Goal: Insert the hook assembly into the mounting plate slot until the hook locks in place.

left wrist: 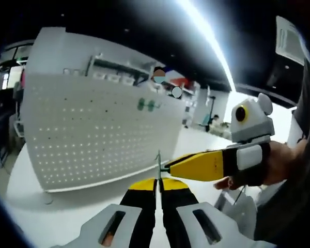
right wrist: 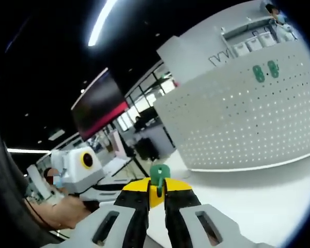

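A white pegboard mounting plate (left wrist: 93,134) stands upright on the table, with two green hook pieces (left wrist: 147,105) fixed near its upper right. My left gripper (left wrist: 158,187) is shut on a thin metal hook rod (left wrist: 158,164) that points up in front of the plate. My right gripper (left wrist: 169,168) comes in from the right, its yellow jaw tip touching the rod. In the right gripper view, my right gripper (right wrist: 156,192) is shut on a green hook piece (right wrist: 159,174). The pegboard (right wrist: 237,124) stands to the right there, and the two green pieces (right wrist: 266,72) sit high on it.
The white table (left wrist: 57,212) runs under and in front of the plate, and its surface (right wrist: 258,201) lies open at the right. A person's hand (right wrist: 67,212) holds the other gripper at lower left. Shelving and ceiling lights lie behind.
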Demonstrator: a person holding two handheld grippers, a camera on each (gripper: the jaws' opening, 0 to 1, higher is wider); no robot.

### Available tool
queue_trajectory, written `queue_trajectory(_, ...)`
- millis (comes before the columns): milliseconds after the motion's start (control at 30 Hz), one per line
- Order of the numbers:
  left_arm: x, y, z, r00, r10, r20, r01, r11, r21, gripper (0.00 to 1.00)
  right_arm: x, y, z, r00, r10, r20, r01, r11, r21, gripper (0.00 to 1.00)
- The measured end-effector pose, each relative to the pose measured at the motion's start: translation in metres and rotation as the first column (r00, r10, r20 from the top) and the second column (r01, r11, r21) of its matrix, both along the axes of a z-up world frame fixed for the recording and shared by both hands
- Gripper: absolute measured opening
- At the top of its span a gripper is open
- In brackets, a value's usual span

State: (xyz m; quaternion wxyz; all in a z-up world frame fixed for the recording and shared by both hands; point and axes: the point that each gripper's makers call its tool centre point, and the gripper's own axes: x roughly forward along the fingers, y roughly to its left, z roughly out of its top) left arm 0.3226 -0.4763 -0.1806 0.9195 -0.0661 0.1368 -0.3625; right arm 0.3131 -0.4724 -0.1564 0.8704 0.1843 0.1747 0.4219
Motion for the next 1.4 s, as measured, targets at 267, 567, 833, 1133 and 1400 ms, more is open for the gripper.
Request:
queue_trajectory(267,0.0002,-0.0009,0.0051,0.999,0.001,0.045,-0.002,1.000,0.022,0.02,0.0022,-0.0013,0.0018,1.000,-0.014,0.010,0.014,1.000,0.002,0.04)
queue_trajectory(567,0.0005,-0.0029,0.0042,0.999,0.002,0.048,-0.004,1.000,0.031,0.02,0.0036,-0.0048,0.0003,0.998,-0.060,0.011,0.060,0.998,0.012,0.01)
queue_trajectory(833,0.0003,-0.0052,0.0062,0.999,-0.003,0.033,0.003,1.000,0.004,0.02,0.0033,-0.0070,0.0024,0.996,-0.082,0.024,0.081,0.996,0.026,0.01)
queue_trajectory(1133,-0.0002,-0.0028,0.0035,1.000,-0.004,0.006,0.004,1.000,-0.022,0.04,0.0032,-0.0048,0.0009,0.997,-0.069,0.035,0.068,0.998,0.017,0.00)
queue_trajectory(1400,-0.0024,-0.0029,0.0031,1.000,-0.025,0.008,0.025,1.000,-0.016,0.04,0.0011,-0.0030,0.0013,0.995,-0.043,0.085,0.046,0.998,-0.031,0.00)
